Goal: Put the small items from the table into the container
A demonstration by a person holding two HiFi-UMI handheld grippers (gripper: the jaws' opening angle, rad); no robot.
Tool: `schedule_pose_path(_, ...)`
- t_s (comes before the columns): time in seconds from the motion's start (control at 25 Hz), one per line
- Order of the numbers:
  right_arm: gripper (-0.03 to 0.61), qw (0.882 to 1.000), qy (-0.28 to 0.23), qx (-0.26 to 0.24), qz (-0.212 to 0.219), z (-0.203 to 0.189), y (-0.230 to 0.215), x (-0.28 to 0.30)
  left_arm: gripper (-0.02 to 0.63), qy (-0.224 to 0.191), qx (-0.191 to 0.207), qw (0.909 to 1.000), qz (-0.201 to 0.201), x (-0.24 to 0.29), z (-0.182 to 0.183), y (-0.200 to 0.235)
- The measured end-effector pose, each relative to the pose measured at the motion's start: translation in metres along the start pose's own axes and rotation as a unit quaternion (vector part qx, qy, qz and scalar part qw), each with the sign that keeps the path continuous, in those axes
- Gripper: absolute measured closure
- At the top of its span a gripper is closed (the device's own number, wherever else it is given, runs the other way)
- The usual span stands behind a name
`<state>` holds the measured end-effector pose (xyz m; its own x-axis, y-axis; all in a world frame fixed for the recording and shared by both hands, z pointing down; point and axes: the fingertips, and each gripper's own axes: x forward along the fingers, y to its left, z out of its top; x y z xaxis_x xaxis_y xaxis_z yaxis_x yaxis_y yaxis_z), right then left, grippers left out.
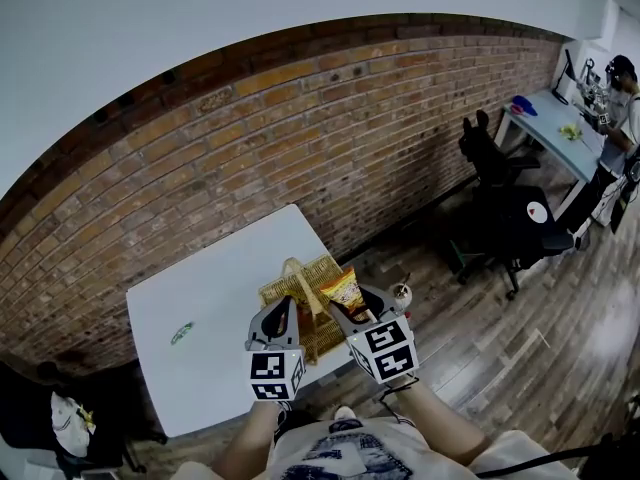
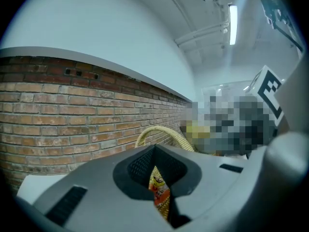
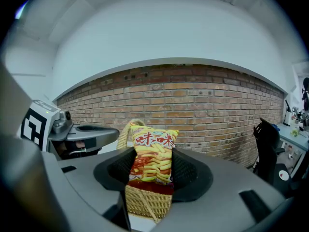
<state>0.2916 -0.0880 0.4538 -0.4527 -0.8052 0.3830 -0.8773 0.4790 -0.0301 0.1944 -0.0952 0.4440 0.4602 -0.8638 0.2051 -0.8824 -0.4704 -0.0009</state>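
Yellow snack bag (image 3: pixel 150 149) clamped upright in my right hand-held gripper (image 3: pixel 151 166), just above the wicker basket (image 1: pixel 275 290) on the surface (image 1: pixel 220 298).
I'd clear the arched handle (image 2: pixel 164 130), lower into the middle, then release. Both tools point side by side, slightly downward. My left hand-held gripper (image 1: pixel 282 316) has its jaws nearly together with an orange wrapper in the slit; pinched or not, I cannot tell.

**Basket at the table's near edge**

The basket (image 1: pixel 272 290) stands on the table (image 1: pixel 210 288), with a small item (image 1: pixel 181 333) lying at its 9 o'clock. A snack bag (image 1: pixel 343 290), between the jaws of the right gripper (image 1: pixel 356 304), is over the basket's 3 o'clock side. A packet (image 2: pixel 160 192), between the jaws of the left gripper (image 2: pixel 155 178), is at its 6 o'clock. A chair (image 1: pixel 500 218) stands off the table at 2 o'clock
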Motion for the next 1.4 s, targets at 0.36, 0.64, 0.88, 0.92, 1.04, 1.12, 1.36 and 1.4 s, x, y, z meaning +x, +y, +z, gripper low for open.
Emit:
schedule_pose_path(0.36,0.35,0.999,0.025,-0.003,0.02,-0.006,-0.01,0.034,0.565,0.008,-0.013,0.9997,0.016,0.015,-0.007,0.017)
schedule_pose_path(0.64,0.35,0.997,0.066,0.003,0.04,-0.022,-0.017,0.063,0.565,0.013,-0.023,0.9991,0.035,0.016,-0.013,0.033)
schedule_pose_path(0.88,0.35,0.993,0.103,0.001,0.057,-0.037,-0.018,0.084,0.565,0.022,-0.03,0.9982,0.047,0.015,-0.021,0.045)
schedule_pose_path(0.92,0.35,0.992,0.109,-0.003,0.059,-0.039,-0.018,0.087,0.565,0.023,-0.031,0.998,0.049,0.015,-0.022,0.046)
schedule_pose_path(1.04,0.35,0.99,0.124,-0.021,0.068,-0.041,-0.015,0.095,0.565,0.026,-0.033,0.9977,0.054,0.014,-0.023,0.049)
schedule_pose_path(1.12,0.35,0.988,0.132,-0.036,0.073,-0.042,-0.013,0.1,0.565,0.026,-0.032,0.9976,0.056,0.013,-0.023,0.051)
schedule_pose_path(1.36,0.35,0.979,0.16,-0.083,0.091,-0.048,-0.006,0.108,0.565,0.026,-0.034,0.9975,0.056,0.01,-0.024,0.053)
schedule_pose_path(1.4,0.35,0.979,0.163,-0.087,0.092,-0.049,-0.006,0.108,0.565,0.026,-0.035,0.9974,0.057,0.009,-0.025,0.053)
